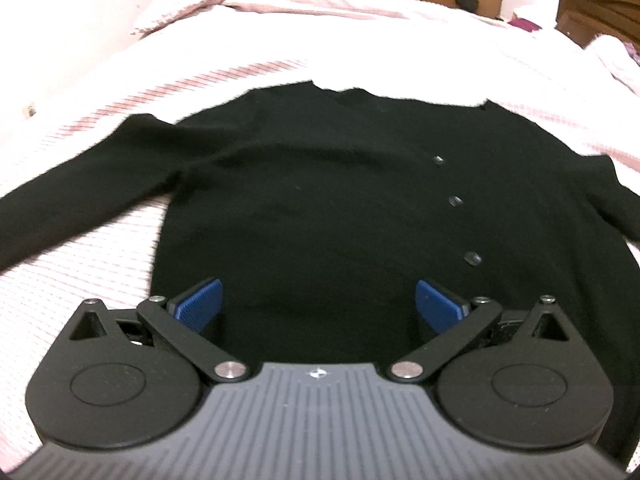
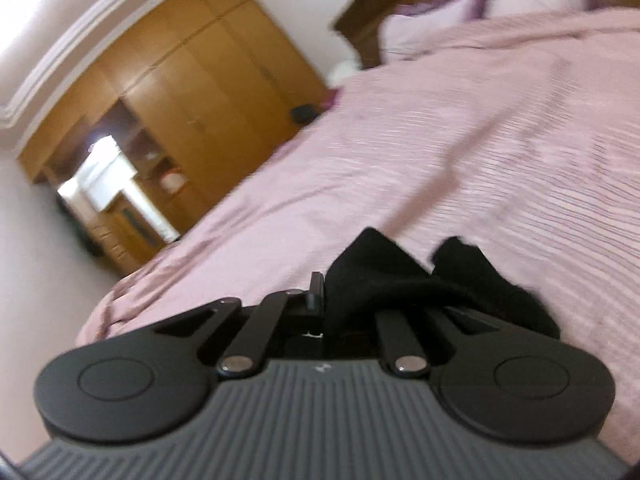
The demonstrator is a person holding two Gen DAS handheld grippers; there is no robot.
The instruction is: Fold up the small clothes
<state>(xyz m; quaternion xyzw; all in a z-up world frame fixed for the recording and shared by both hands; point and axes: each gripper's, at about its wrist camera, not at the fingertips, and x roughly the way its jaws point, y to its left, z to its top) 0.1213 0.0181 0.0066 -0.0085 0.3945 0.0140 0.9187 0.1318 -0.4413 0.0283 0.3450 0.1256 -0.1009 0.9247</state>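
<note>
A black buttoned cardigan [image 1: 320, 184] lies flat on the pink striped bedspread [image 1: 80, 264], front up, with three dark buttons down its right half. One sleeve stretches out to the left. My left gripper [image 1: 318, 300] is open, its blue pads [image 1: 200, 300] spread over the cardigan's bottom hem. My right gripper [image 2: 344, 300] is shut on a bunch of the cardigan's black fabric [image 2: 448, 280], lifted above the bed. Its right finger is hidden by the cloth.
A wooden wardrobe [image 2: 192, 92] stands past the bed's far side. Pillows [image 2: 424, 28] and a dark wooden headboard [image 1: 600, 12] are at the bed's end. Bedspread [image 2: 460, 140] stretches beyond the cardigan.
</note>
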